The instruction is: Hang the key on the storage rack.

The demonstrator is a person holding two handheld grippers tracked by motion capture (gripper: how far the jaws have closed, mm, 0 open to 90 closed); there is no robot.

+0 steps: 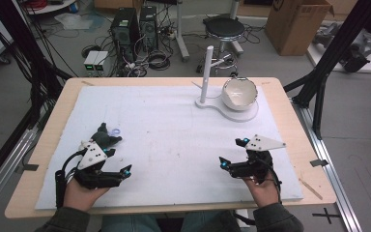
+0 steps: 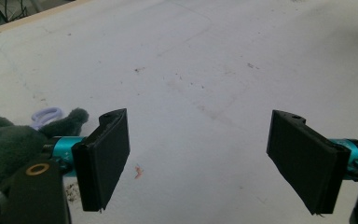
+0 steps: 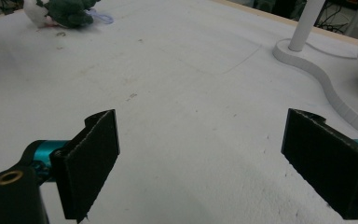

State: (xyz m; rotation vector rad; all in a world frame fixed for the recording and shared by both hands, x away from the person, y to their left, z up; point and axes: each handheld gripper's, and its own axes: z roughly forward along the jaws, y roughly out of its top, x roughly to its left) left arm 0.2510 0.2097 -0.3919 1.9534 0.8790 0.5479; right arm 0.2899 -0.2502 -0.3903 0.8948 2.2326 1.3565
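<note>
Left gripper [image 1: 118, 155] low over the bench's white mat [image 1: 174, 145], jaws spread wide, nothing between — grey plush toy [image 1: 104, 135] just beside its left jaw, on the mat. Right gripper [image 1: 233, 152] near the front right, jaws likewise spread, empty. White bowl [image 1: 240, 93] far right, on a stand base [image 1: 241, 115].

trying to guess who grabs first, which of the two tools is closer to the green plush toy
The left tool. The green plush toy lies right beside it on the white mat, while the right tool sits far across the mat, its jaws open on nothing.
</note>
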